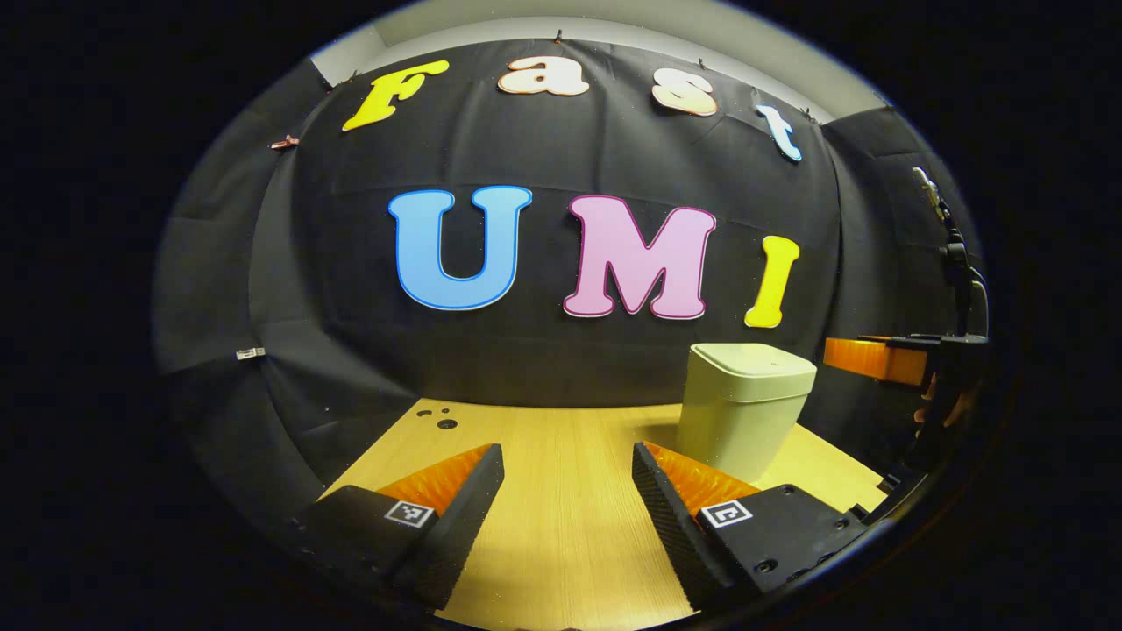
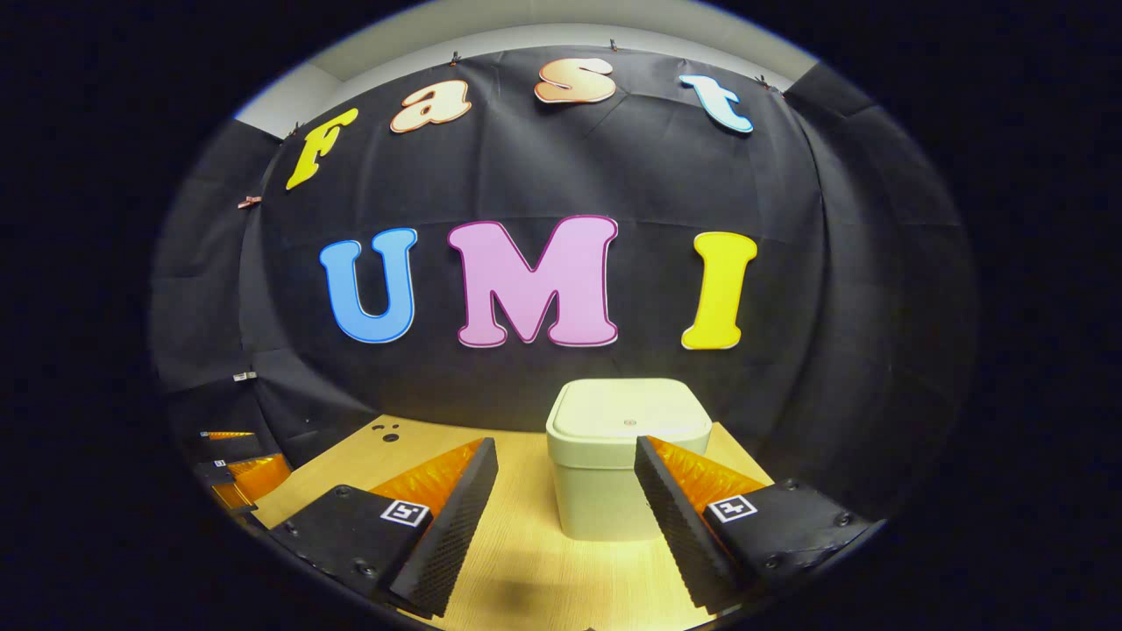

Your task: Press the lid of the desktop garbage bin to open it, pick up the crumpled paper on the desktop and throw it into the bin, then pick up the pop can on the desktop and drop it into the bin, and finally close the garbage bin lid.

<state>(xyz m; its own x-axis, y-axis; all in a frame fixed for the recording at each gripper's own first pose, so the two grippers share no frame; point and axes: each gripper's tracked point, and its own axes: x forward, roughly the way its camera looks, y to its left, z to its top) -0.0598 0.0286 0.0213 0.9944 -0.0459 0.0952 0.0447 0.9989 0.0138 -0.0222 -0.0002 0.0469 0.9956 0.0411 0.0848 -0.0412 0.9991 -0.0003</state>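
Standing lidded on table [image 2: 526,561]: bin [image 2: 627,456]; left tongs [image 1: 568,491], right tongs [image 2: 565,486] agape, empty.

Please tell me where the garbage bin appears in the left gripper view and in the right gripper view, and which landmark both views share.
Left gripper view: the garbage bin stands right of centre on the wooden table, lid shut, beyond the left gripper.
Right gripper view: the bin stands near the centre, straight ahead between the open fingers of the right gripper.
Shared landmark: the small dark holes at the table's far left corner.
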